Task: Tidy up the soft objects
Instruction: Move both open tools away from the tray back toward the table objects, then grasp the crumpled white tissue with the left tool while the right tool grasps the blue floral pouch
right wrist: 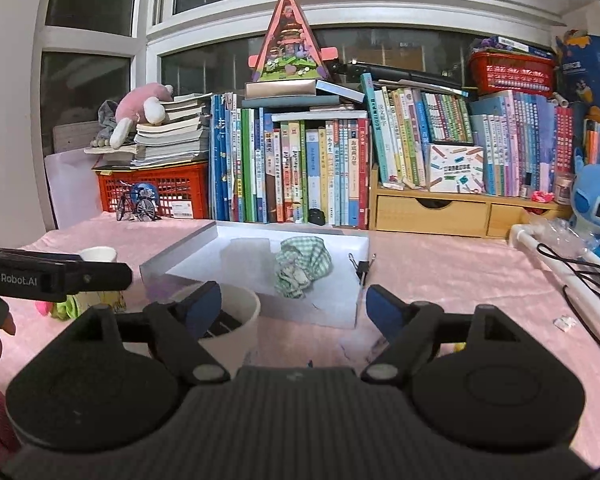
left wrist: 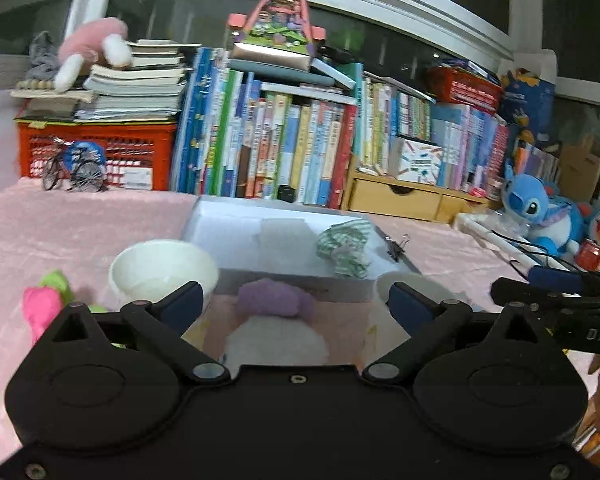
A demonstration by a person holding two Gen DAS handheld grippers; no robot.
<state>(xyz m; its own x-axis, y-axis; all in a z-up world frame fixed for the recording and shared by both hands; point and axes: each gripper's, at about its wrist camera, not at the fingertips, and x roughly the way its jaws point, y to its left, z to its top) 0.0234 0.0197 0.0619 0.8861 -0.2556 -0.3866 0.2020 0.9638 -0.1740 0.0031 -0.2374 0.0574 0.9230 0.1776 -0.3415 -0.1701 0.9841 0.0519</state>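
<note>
Fuzzy purple plush point(left wrist: 275, 299), perhaps round, before shallow white tray point(left wrist: 203, 216).

Crumpled green-checked cloth point(right wrist: 300, 270) in shallow white box point(right wrist: 352, 280); purple-white plush point(left wrist: 275, 312) just before it.
</note>
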